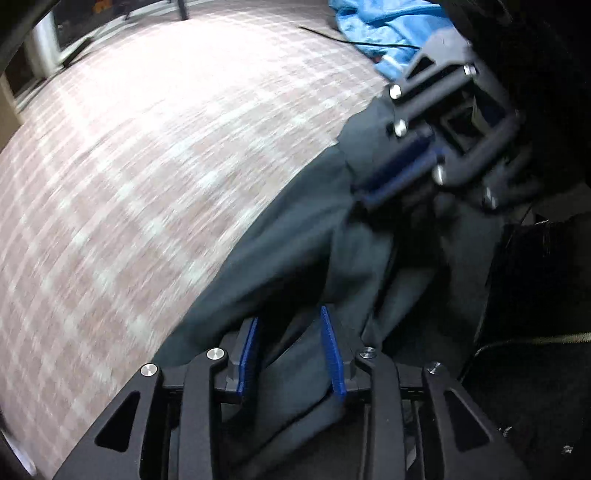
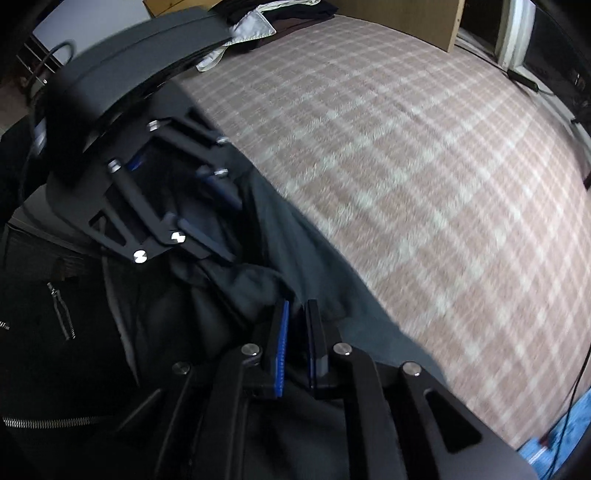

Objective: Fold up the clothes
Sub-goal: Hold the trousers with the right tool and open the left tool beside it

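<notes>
A dark grey garment [image 1: 295,251] hangs bunched at the near edge of a bed with a pink-and-white plaid cover [image 1: 166,147]. My left gripper [image 1: 291,325] holds a fold of it between its blue pads, jaws a hand-width apart with cloth filling the gap. My right gripper [image 2: 297,314] is nearly closed on another part of the garment [image 2: 295,240]. Each gripper shows in the other's view: the right gripper [image 1: 399,162] at upper right, the left gripper [image 2: 207,206] at upper left. Both views are motion-blurred.
A bright blue cloth [image 1: 388,29] lies on the bed beyond the right gripper, with a black cable [image 1: 351,40] across it. A pile of dark and white clothes [image 2: 258,26] sits at the far end. A black zipped jacket [image 2: 55,314] is at the lower left.
</notes>
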A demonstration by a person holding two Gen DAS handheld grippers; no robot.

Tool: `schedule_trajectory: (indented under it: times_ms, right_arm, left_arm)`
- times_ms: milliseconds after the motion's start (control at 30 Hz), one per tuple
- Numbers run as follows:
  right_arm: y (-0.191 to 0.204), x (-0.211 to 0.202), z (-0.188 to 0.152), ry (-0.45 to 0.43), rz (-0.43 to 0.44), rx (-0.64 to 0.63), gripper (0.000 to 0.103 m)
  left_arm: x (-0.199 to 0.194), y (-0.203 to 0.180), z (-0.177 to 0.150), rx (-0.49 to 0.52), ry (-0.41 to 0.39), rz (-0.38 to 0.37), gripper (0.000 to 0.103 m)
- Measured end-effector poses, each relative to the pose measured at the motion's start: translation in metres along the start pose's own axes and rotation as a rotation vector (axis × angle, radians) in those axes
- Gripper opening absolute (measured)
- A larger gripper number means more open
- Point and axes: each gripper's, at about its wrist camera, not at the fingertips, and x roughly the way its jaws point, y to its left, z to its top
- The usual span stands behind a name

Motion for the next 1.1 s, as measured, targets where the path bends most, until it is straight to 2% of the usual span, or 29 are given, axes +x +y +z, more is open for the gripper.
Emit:
schedule_trajectory:
  times_ms: [233,300,400,467,567,600,667,733,833,900,1000,1100]
  right_arm:
    - [-0.006,-0.017,-0.004,-0.085,0.008,0.043,0.004]
    - [-0.009,-0.023,-0.005,-0.103,0.008,0.049,0.004]
    - [-0.021,-0.038,-0.010,-0.141,-0.019,0.077,0.005]
    - [-0.036,-0.048,-0.017,-0.169,-0.053,0.120,0.007]
    - [-0.056,-0.045,-0.027,-0.136,-0.149,0.160,0.012]
    - [-0.059,-0.041,-0.029,-0.120,-0.164,0.162,0.012]
    - [-0.064,-0.034,-0.031,-0.100,-0.177,0.168,0.012]
    - [-0.063,-0.030,-0.025,-0.105,-0.157,0.170,0.012]
    - [-0.056,-0.028,-0.007,-0.130,-0.112,0.141,0.012]
    - [-0.044,-0.022,0.011,-0.124,-0.106,0.080,0.012]
    - [-0.040,-0.019,0.019,-0.086,-0.089,0.011,0.012]
    - [-0.036,-0.005,0.022,-0.025,-0.067,-0.035,0.012]
  left_arm:
    - [0.016,-0.012,0.031,0.074,0.002,-0.095,0.032]
    - [0.018,-0.010,0.042,0.075,-0.034,-0.127,0.032]
    - [0.014,0.007,0.061,0.012,-0.108,-0.165,0.032]
    - [0.006,0.018,0.069,-0.008,-0.152,-0.111,0.032]
    - [-0.018,0.038,0.074,-0.027,-0.239,-0.003,0.033]
    - [-0.025,0.048,0.073,-0.049,-0.252,0.012,0.034]
    - [-0.036,0.058,0.071,-0.090,-0.246,0.006,0.037]
    - [-0.030,0.004,0.042,-0.089,-0.217,0.018,0.037]
    - [-0.004,-0.038,0.049,-0.036,-0.159,0.054,0.037]
    - [-0.004,-0.041,0.042,-0.015,-0.113,0.053,0.037]
    - [-0.018,-0.035,0.013,0.006,-0.065,0.058,0.037]
    - [-0.010,-0.043,0.002,0.002,-0.045,0.051,0.037]
